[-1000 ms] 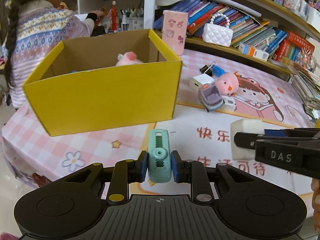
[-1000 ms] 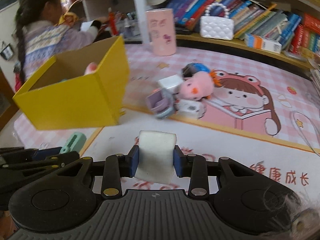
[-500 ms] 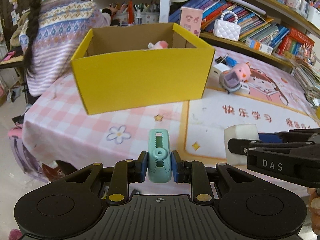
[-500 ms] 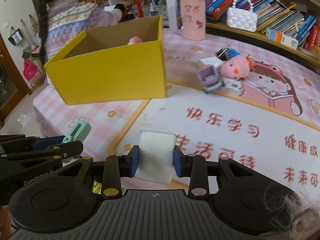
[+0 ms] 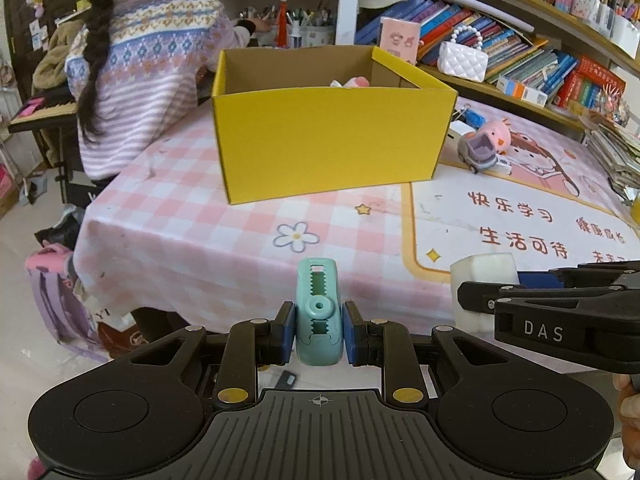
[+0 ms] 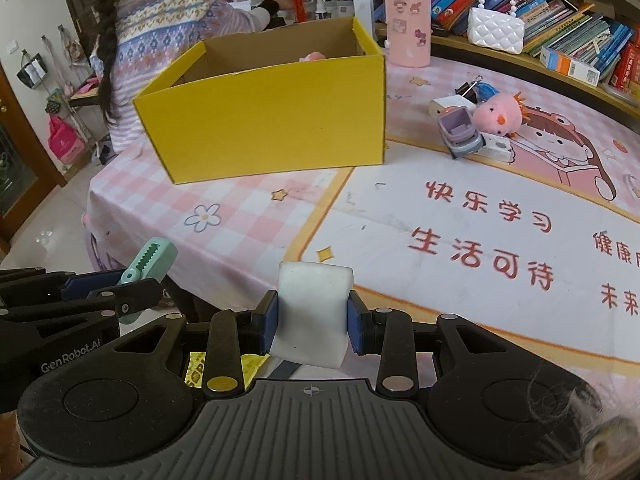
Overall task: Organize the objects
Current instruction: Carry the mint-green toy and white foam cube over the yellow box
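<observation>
Both grippers have pulled back from the table over the last second: a moment ago the yellow box (image 5: 332,136) loomed close in the left view, and now it sits well off, with the near table edge and bare floor below the fingers. Neither load has shifted in its grip. My guess is the two items are being carried round for a fresh approach to the box rather than dropped in yet, so nothing has been added to it.

Starting at the left, a person in a patterned sweater (image 5: 152,80) stands with their back turned at the far side, busy at the shelves. The left gripper (image 5: 319,330) pinches a teal clip (image 5: 319,316) upright between its blue pads, out past the table edge. Next comes the box, on the pink checked cloth (image 5: 208,216). The right gripper (image 6: 313,322) is clamped on a white block (image 6: 313,312), hanging over the near edge of the mat. Further right, beside the box, a small heap waits on the table: a purple toy car (image 6: 460,130), a pink plush (image 6: 498,116) and a few smaller bits.

Inside the box only a scrap of something pink (image 6: 312,56) peeks above the wall; the rest of its contents are hidden. The small pieces behind the car and plush overlap too much to name. What the white block is made of I cannot tell.
</observation>
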